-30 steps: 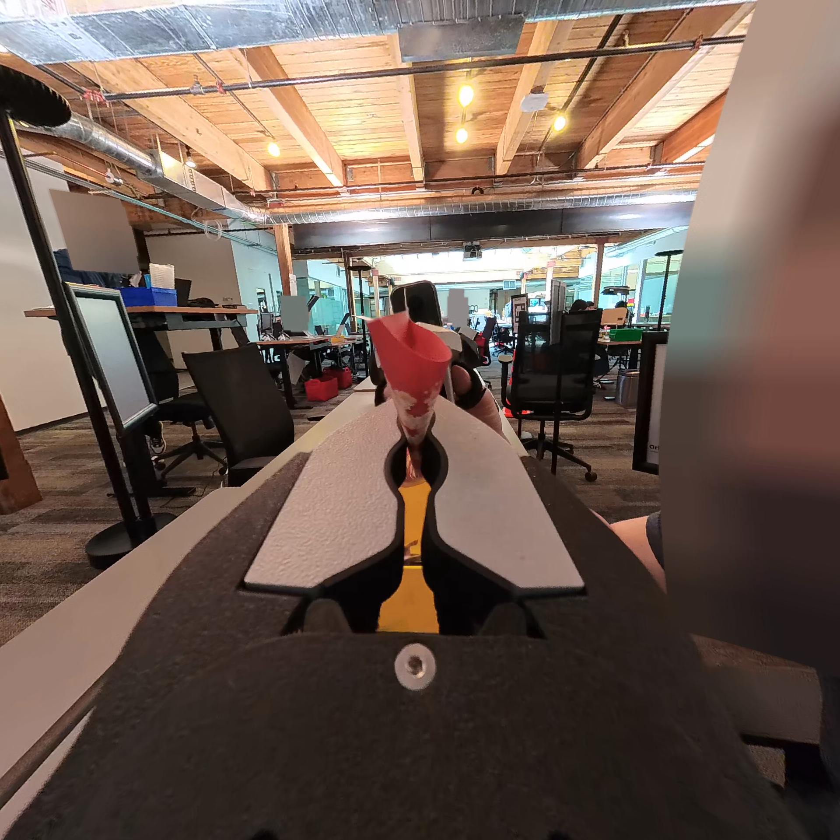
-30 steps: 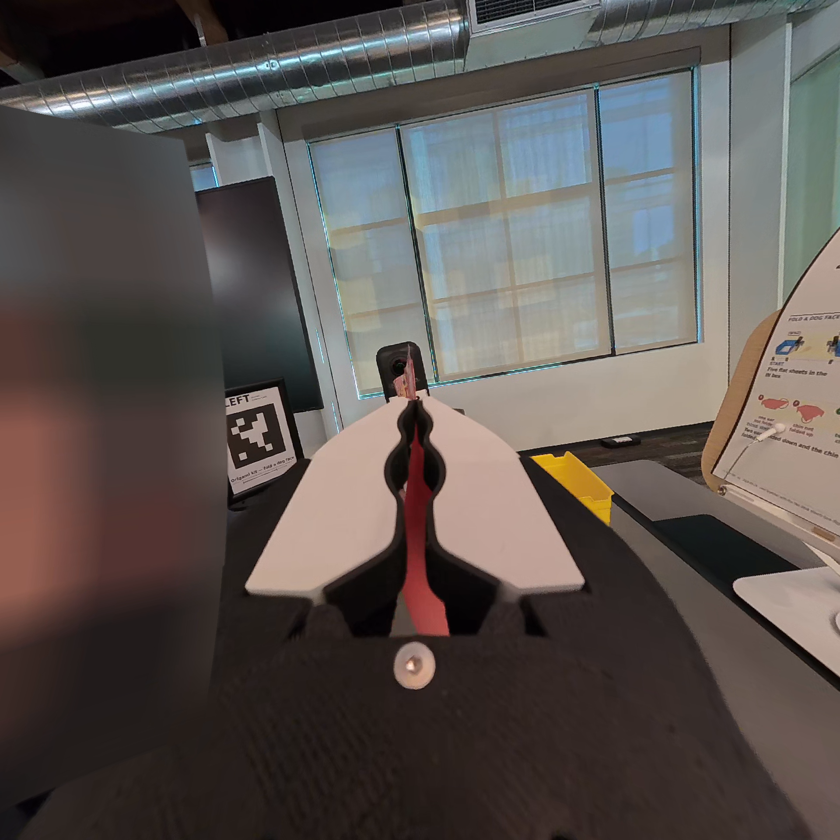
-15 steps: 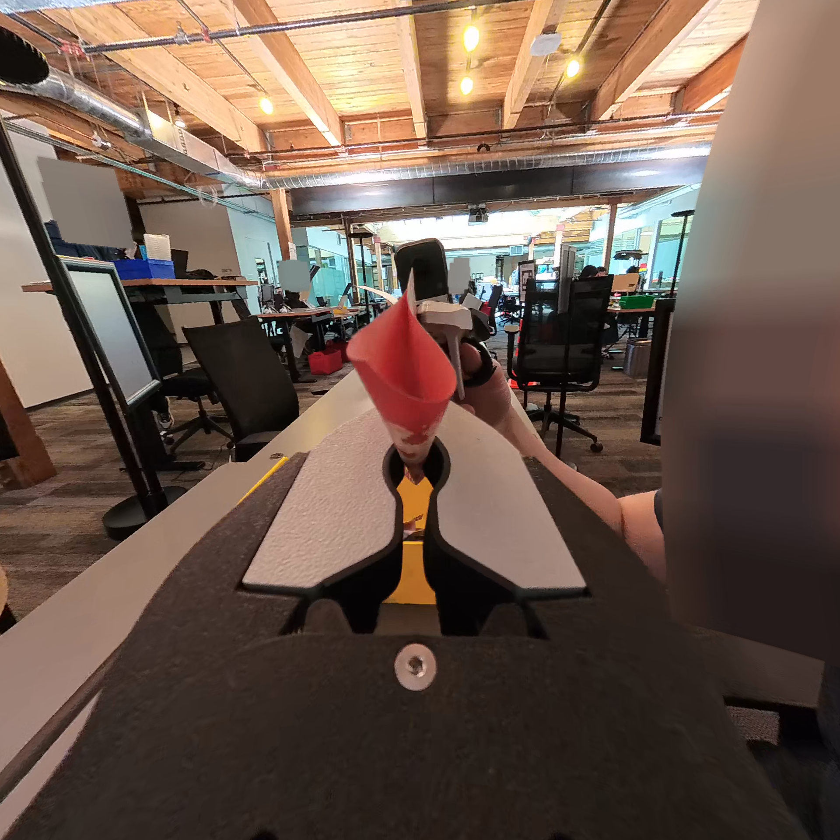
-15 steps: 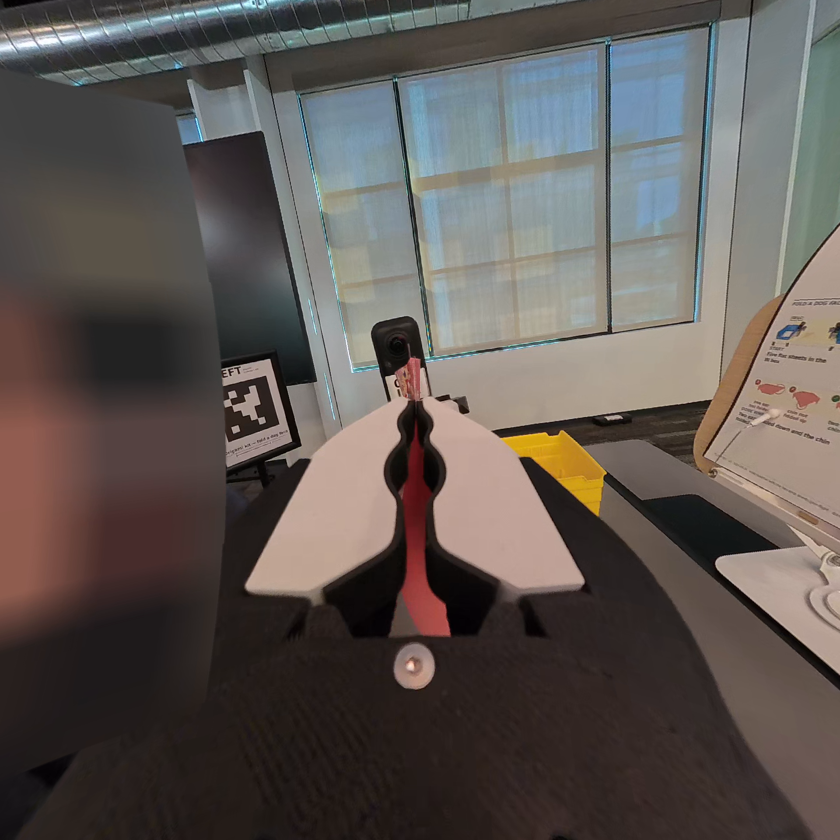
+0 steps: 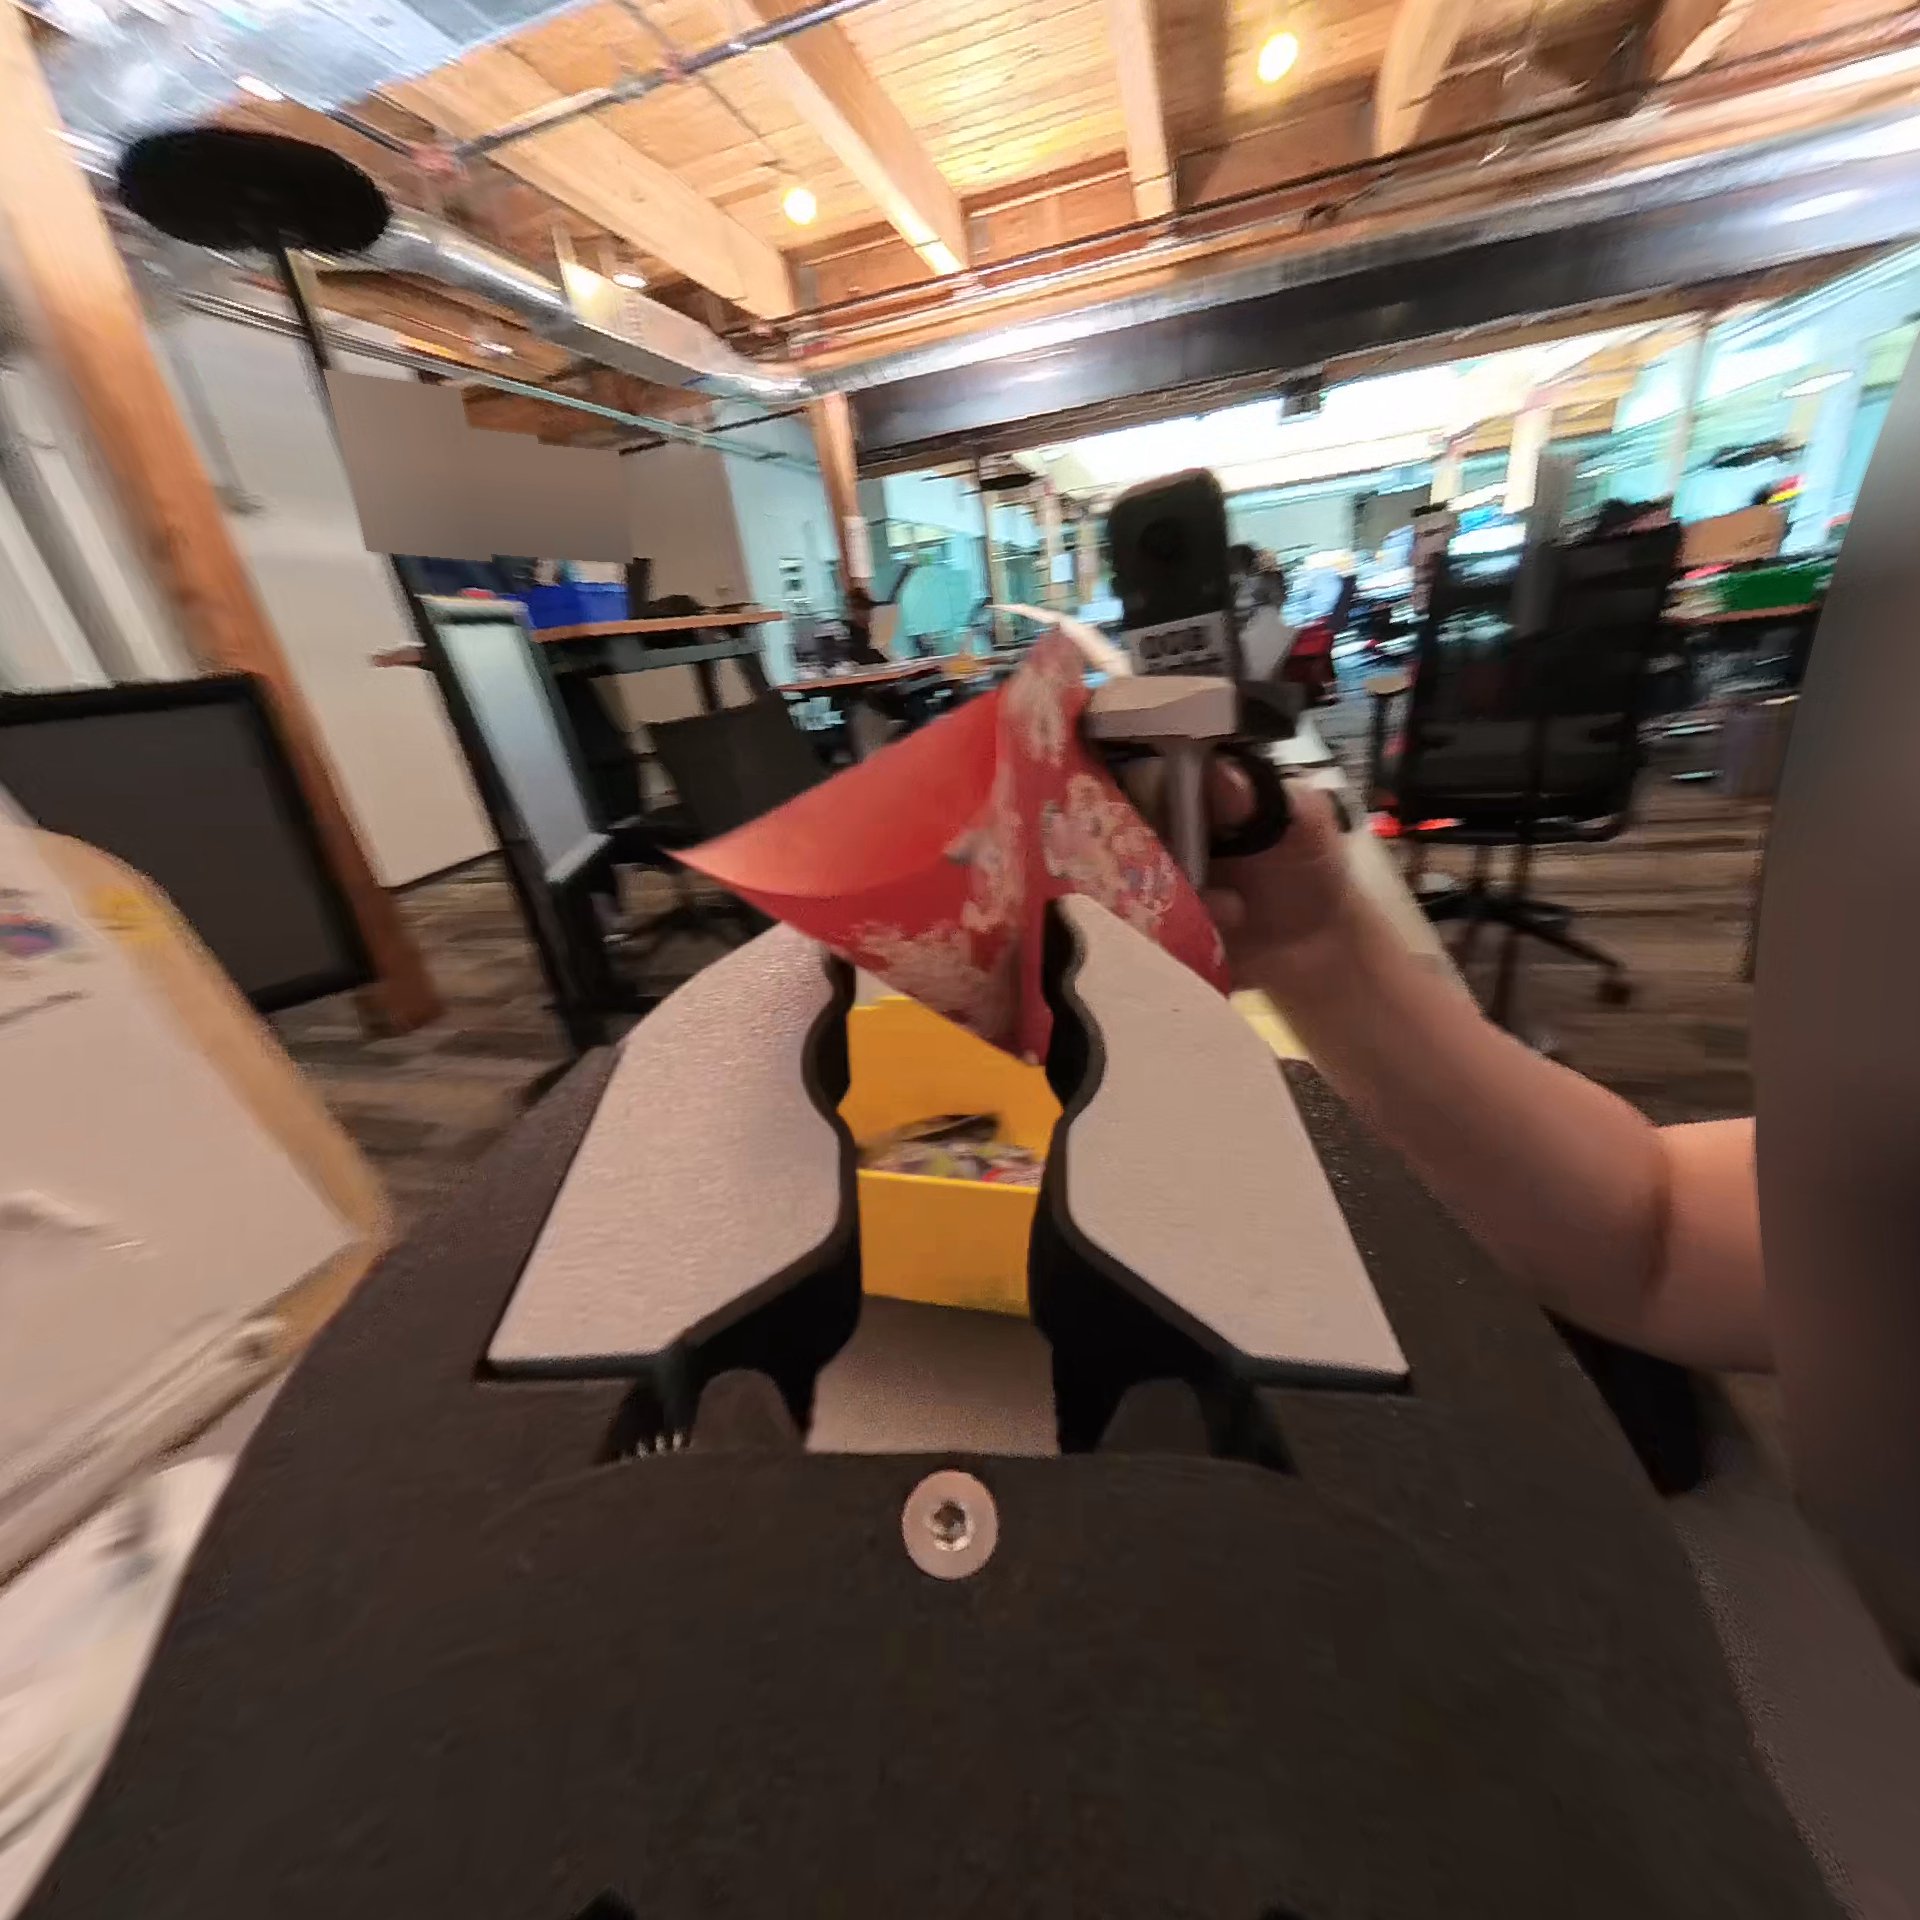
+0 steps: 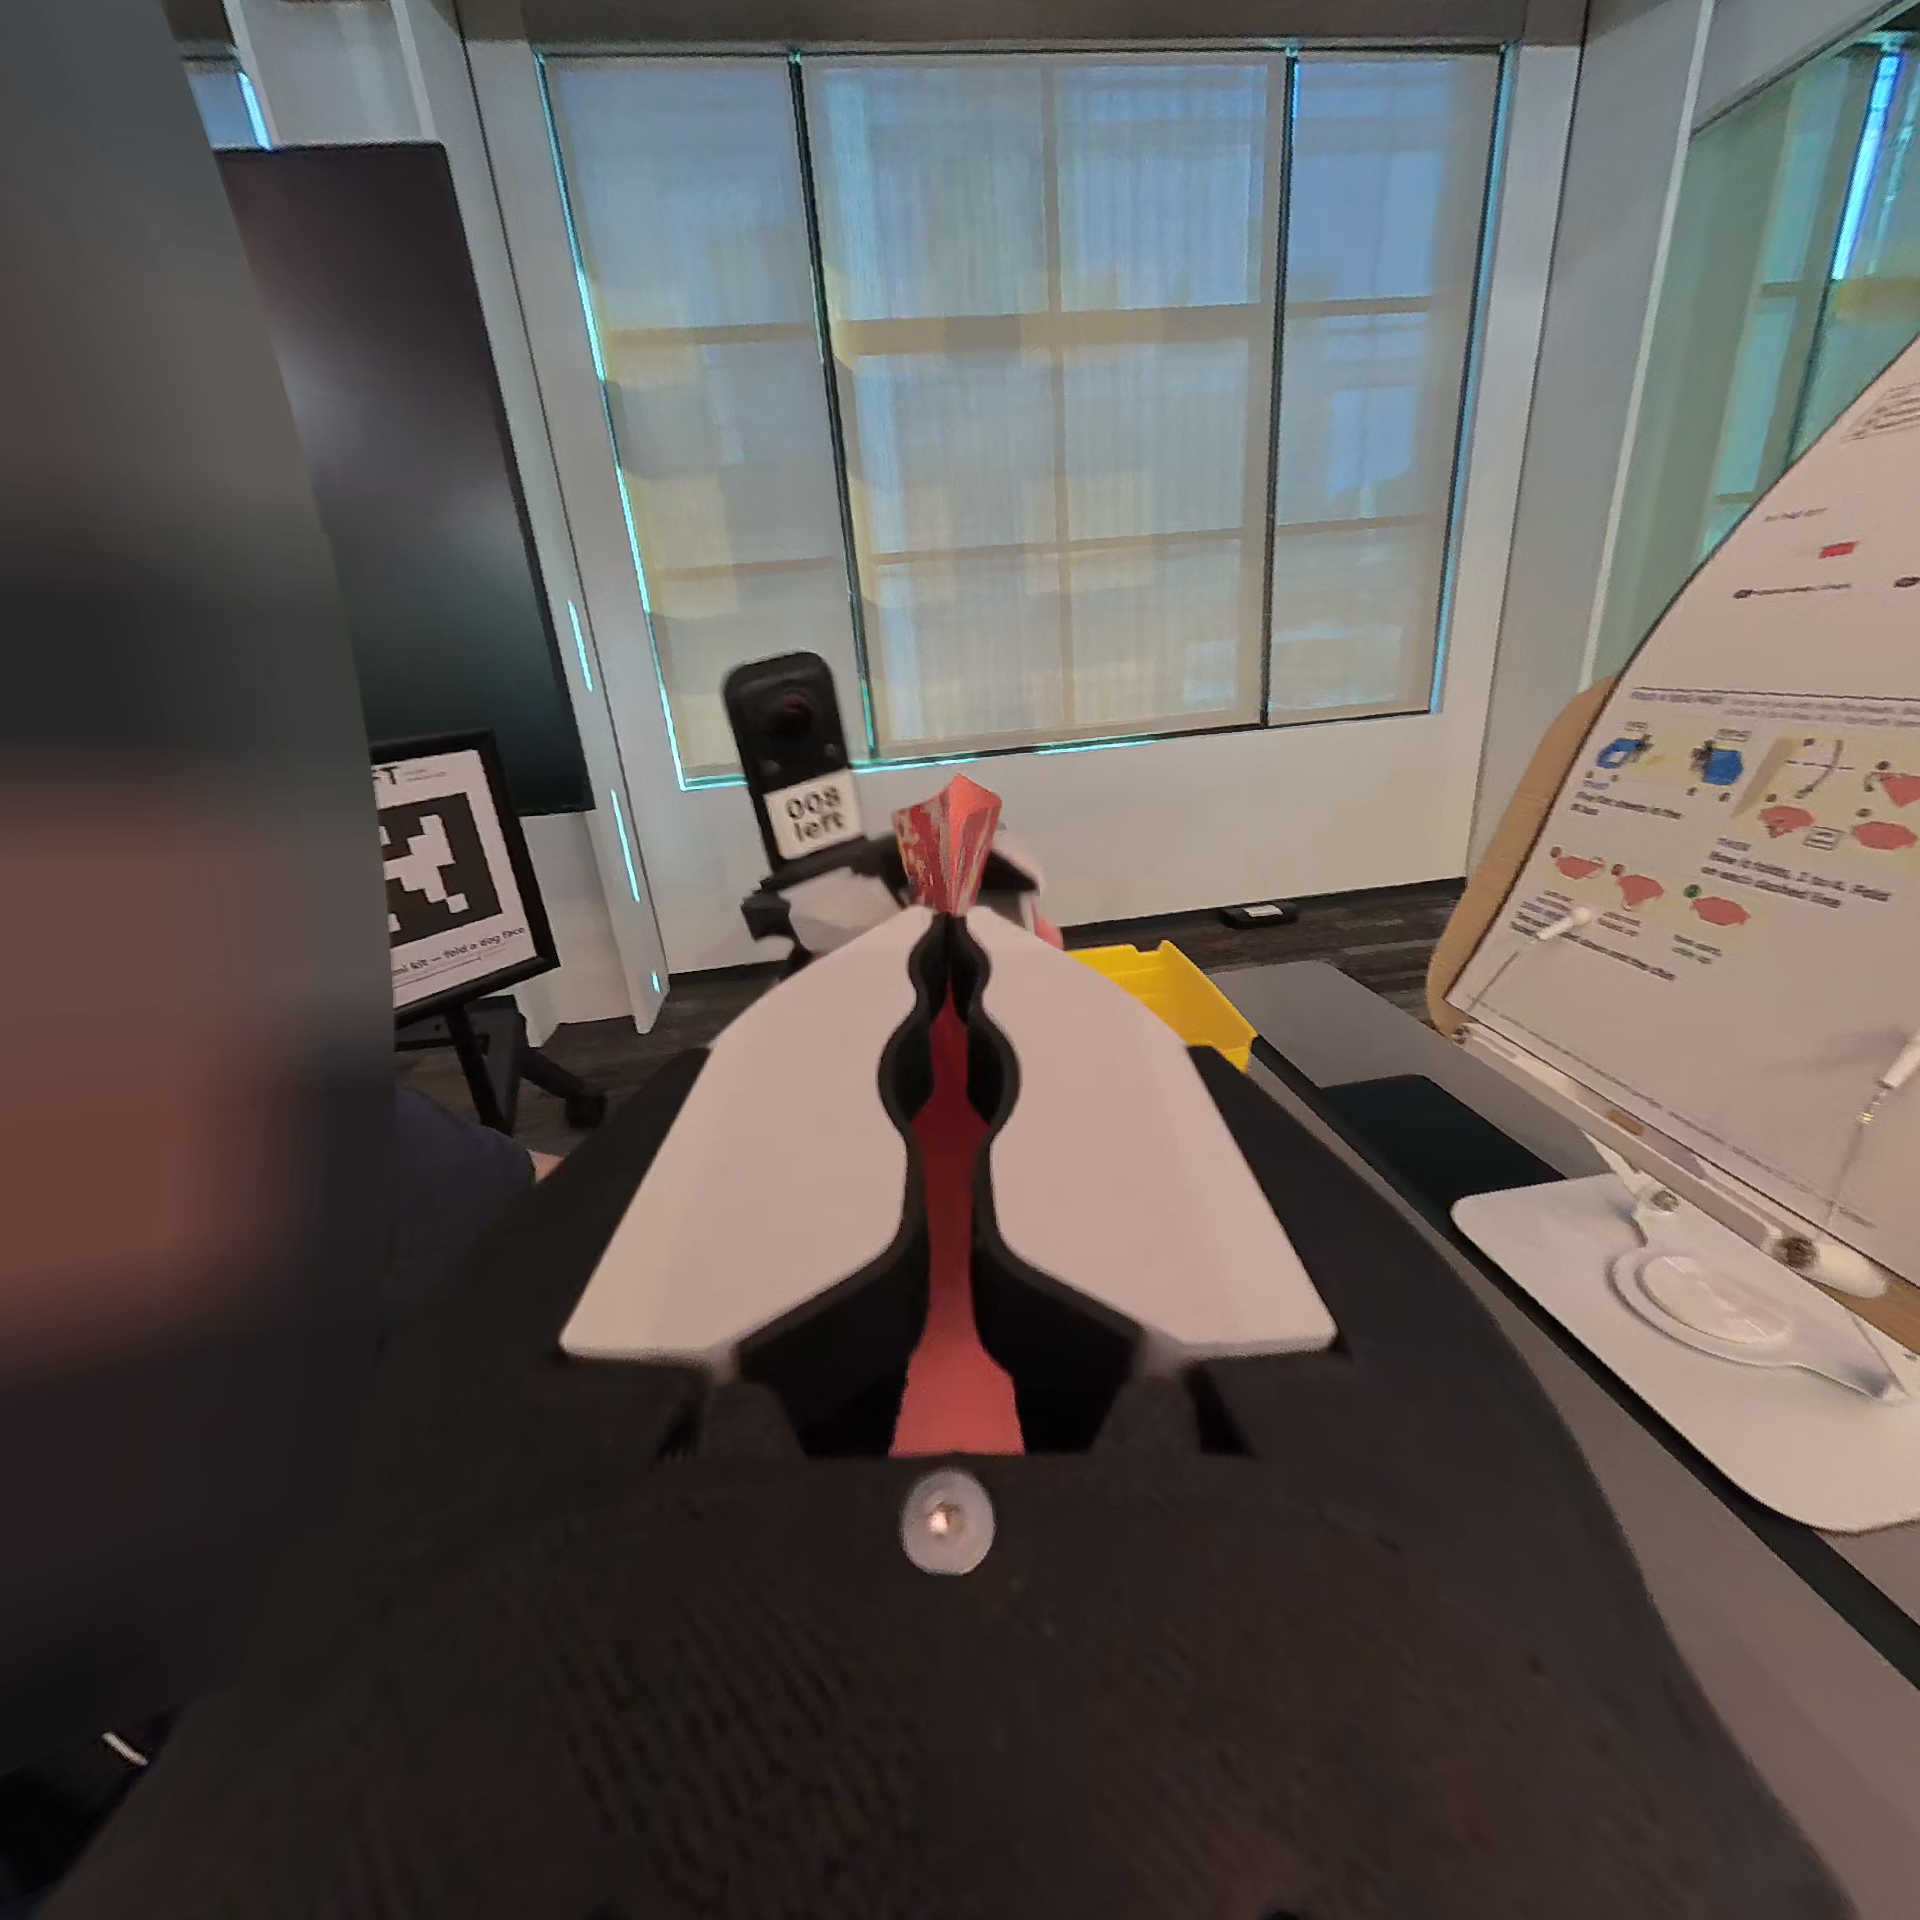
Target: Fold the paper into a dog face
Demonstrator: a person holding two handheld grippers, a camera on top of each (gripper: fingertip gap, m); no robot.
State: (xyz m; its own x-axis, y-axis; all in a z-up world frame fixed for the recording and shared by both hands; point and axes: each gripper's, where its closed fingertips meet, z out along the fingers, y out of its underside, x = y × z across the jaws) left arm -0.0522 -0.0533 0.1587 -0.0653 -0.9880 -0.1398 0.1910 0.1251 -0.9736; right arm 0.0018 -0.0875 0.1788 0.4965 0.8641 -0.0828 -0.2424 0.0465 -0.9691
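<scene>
The red patterned paper is partly folded and hangs in the air in the left wrist view. My right gripper, held by a hand, pinches its top right corner there. My left gripper is open, and the paper's lower corner dips just inside the right finger. In the right wrist view my right gripper is shut on the paper, which runs between the fingers and sticks out past the tips. The left gripper shows just beyond it.
A yellow bin with folded papers sits below the left gripper; it also shows in the right wrist view. An instruction board stands on the grey table at the right. A marker sign stands at the left. One gripper's finger ends stand about 7 cm off the other's.
My left gripper has opened and let go of the paper. The paper has spread out from a narrow cone and now hangs from the right gripper alone. Both views have swung.
</scene>
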